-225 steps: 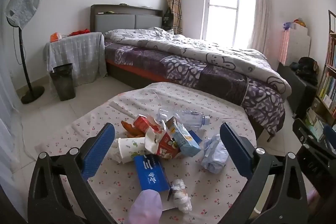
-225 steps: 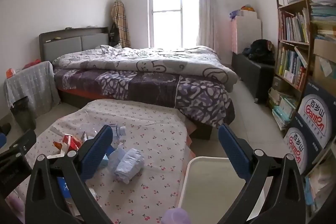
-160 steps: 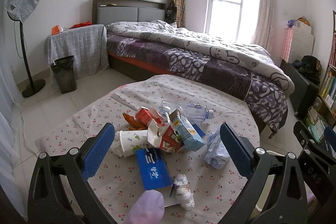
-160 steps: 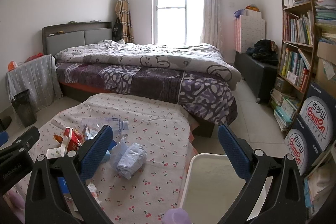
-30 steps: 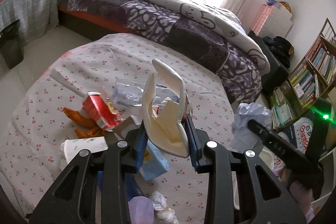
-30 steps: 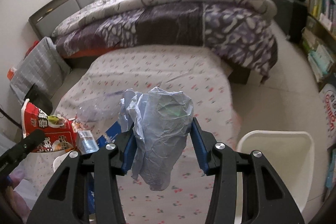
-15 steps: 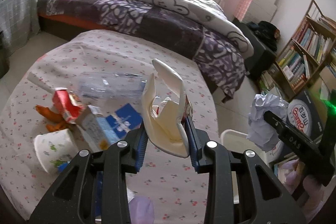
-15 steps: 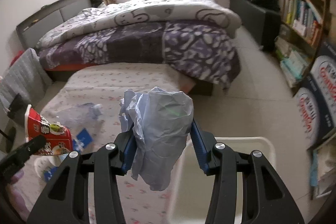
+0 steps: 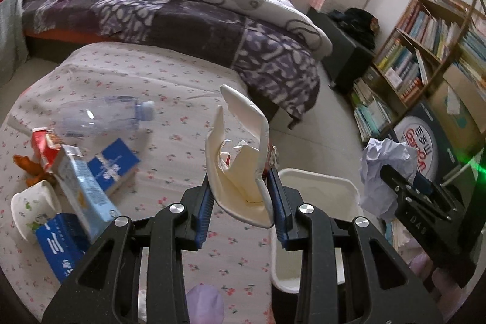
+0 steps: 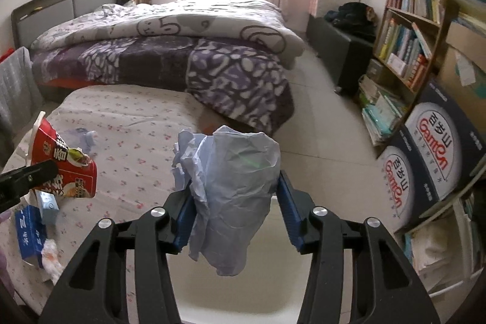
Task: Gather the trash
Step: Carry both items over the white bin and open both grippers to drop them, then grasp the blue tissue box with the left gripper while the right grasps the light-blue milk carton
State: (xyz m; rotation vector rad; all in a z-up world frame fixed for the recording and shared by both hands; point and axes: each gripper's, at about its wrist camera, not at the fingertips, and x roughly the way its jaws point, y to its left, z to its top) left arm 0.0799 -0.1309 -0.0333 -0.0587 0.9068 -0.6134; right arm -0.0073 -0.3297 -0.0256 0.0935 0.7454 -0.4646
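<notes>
My left gripper [image 9: 241,199] is shut on a crushed noodle cup [image 9: 240,166], cream inside and red outside, held over the table's right edge next to the white bin [image 9: 319,181]. The same noodle cup [image 10: 65,169] shows at the left of the right wrist view. My right gripper [image 10: 234,202] hangs directly above the white bin [image 10: 231,299]. Its jaws are opening, and a crumpled pale blue paper wad [image 10: 234,190] still hangs between the pads, touching both. The paper wad [image 9: 385,169] also appears at the right of the left wrist view.
On the cherry-print tablecloth [image 9: 182,87] lie a clear bottle [image 9: 103,114], a blue-white carton [image 9: 82,187], a blue pack [image 9: 115,166], a paper cup [image 9: 30,208] and a red carton [image 9: 42,141]. A bed [image 10: 182,50] stands behind. Bookshelf [image 10: 407,44] and boxes [image 10: 437,151] are on the right.
Both grippers have swung right, away from the trash pile. The right gripper with the paper wad is now over the bin, and its jaws stand slightly wider. The left still grips the cup.
</notes>
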